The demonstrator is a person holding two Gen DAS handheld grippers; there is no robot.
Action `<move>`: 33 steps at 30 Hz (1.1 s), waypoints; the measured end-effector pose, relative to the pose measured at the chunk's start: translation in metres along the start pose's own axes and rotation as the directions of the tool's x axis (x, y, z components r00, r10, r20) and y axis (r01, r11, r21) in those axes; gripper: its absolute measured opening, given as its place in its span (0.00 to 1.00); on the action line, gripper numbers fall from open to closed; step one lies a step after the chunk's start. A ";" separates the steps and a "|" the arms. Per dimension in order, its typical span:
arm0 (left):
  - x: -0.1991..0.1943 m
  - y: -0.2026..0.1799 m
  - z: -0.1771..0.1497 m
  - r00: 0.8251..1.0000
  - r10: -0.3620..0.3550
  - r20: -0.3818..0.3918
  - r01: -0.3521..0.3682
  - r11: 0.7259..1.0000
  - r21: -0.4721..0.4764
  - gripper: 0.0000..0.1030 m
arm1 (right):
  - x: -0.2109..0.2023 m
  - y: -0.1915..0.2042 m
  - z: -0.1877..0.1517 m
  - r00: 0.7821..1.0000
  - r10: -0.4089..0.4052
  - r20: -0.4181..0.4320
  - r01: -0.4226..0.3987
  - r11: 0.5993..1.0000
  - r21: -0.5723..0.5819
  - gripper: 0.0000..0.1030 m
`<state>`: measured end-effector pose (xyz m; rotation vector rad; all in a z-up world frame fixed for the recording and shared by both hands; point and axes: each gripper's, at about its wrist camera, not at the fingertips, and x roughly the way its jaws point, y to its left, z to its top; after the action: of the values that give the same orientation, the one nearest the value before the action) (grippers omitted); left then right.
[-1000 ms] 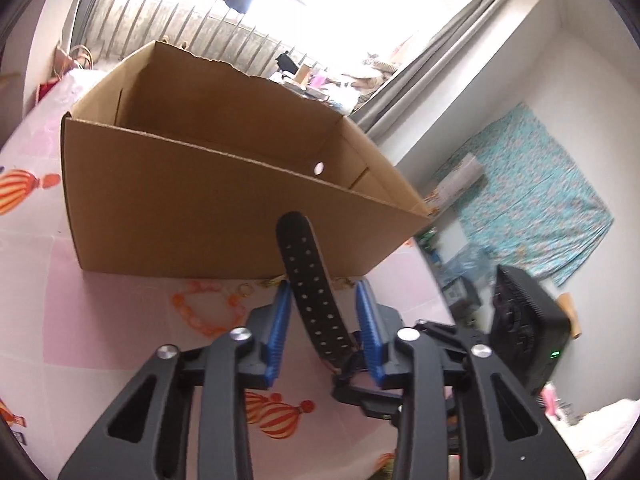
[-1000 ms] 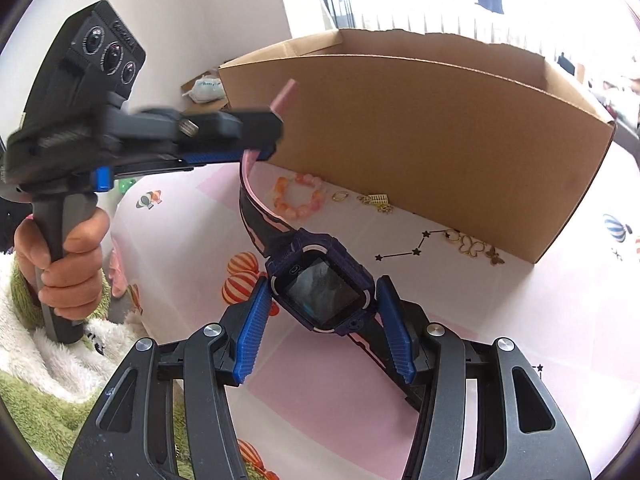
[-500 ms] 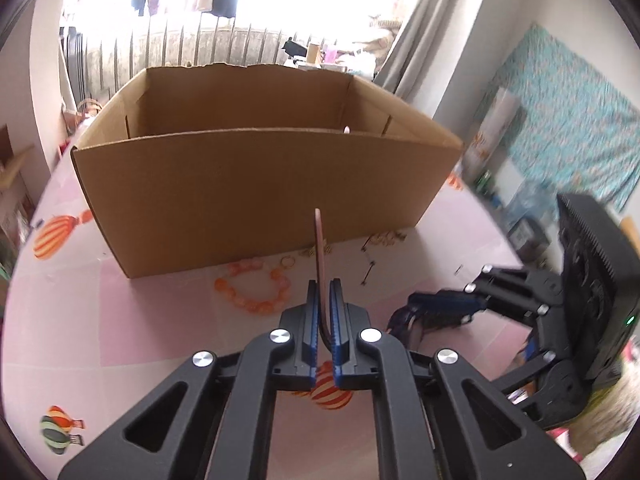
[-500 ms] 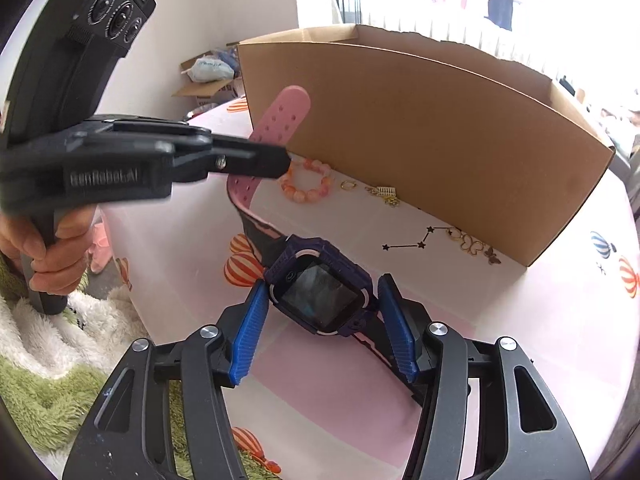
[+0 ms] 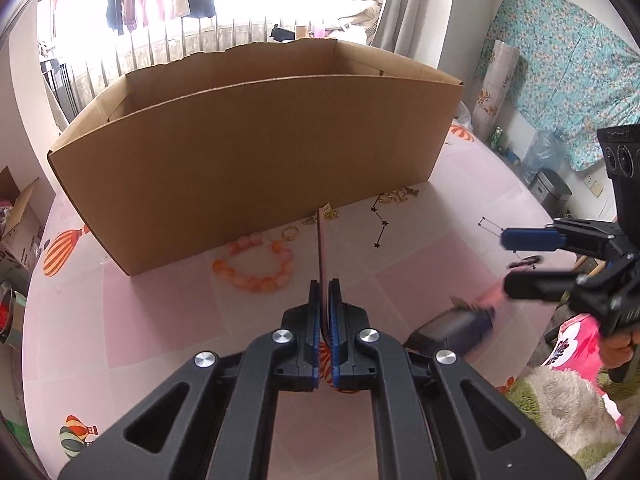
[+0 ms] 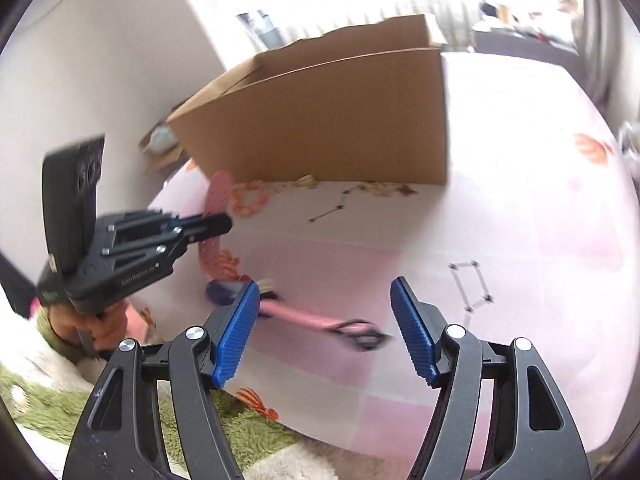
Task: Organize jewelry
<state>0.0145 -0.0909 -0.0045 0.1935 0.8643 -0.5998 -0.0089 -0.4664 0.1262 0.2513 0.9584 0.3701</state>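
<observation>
The watch strap is clamped edge-on by the left gripper; the right gripper (jaws spread wide) is held empty above the tablecloth.

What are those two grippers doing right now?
Left gripper: closed on the watch strap.
Right gripper: open, holding nothing.

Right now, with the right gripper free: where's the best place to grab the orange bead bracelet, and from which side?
Pinch one side of the bead bracelet across its beads, coming straight down from above. It lies flat on the table as an open loop, so one finger can drop inside the ring and one outside. Take the side away from the cardboard box, which stands close behind it.
</observation>
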 end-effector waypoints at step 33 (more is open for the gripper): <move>0.013 0.015 0.002 0.994 -0.071 -0.084 0.060 0.990 -0.129 0.04 | 0.025 0.098 -0.045 0.979 -0.106 -0.173 0.056 0.960 -0.273 0.49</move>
<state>0.0305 -0.0846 -0.0145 0.0774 0.9939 -0.5995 -0.0521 -0.3645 0.1190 -0.0705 1.0867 0.4480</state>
